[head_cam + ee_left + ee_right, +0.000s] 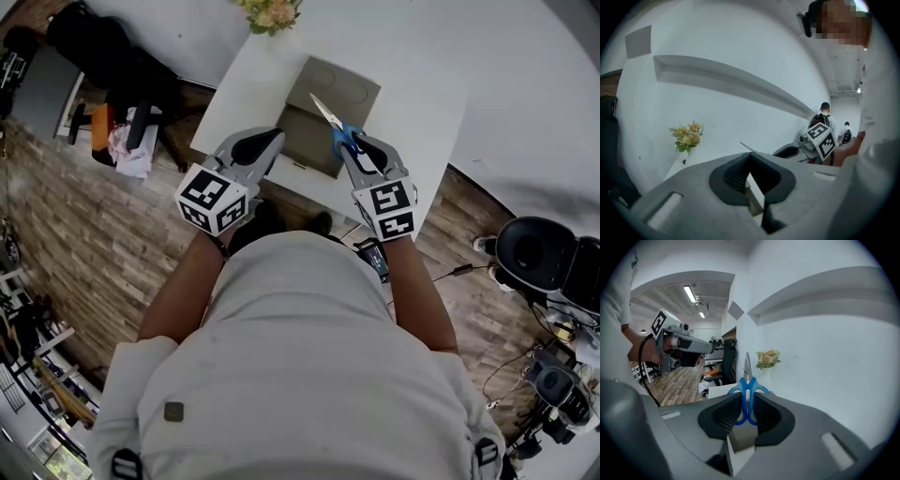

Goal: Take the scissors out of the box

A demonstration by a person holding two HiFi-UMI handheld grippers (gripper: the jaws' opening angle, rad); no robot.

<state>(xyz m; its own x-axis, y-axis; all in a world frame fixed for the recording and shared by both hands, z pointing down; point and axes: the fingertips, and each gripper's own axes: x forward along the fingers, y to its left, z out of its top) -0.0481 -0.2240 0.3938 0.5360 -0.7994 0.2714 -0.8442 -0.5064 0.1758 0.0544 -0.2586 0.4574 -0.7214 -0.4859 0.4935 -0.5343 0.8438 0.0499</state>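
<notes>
The blue-handled scissors (343, 137) hang above the open cardboard box (330, 94) with the blades pointing away from me. My right gripper (361, 146) is shut on the handles. In the right gripper view the handle loops (747, 397) sit between the pads and the blades stand upright, with the box (740, 446) below. My left gripper (275, 137) hovers at the box's near left corner, shut with nothing in it. In the left gripper view its jaws (750, 157) meet at the tips, and the scissors' blade tip (743, 145) pokes in from the right.
The box rests on a white table (422, 103) against a white wall, with a vase of flowers (272, 11) at the table's far end. A black chair (103, 47) stands on the wooden floor at left. A black appliance (534, 253) and cables lie at right.
</notes>
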